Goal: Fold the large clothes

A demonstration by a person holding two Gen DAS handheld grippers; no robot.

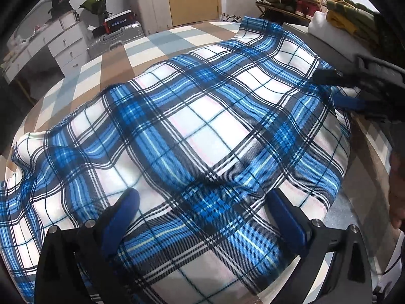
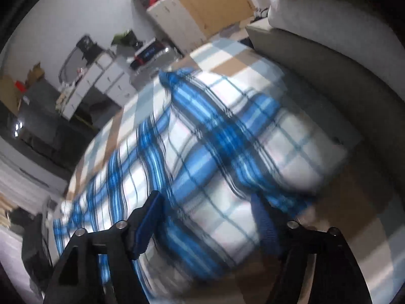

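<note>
While the blue plaid cloth is spread flat on the checked bed, nothing is held. The left gripper is kept wide apart just above the cloth, and the right gripper is parted too, with nothing pinched. If only one layer is grabbed, the fold could be pulled crooked.

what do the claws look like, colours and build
Both match: the left claw and right claw each have two blue finger pads on angular black frames, fastened with round silver bolts. No cables or markings are visible on them.
</note>
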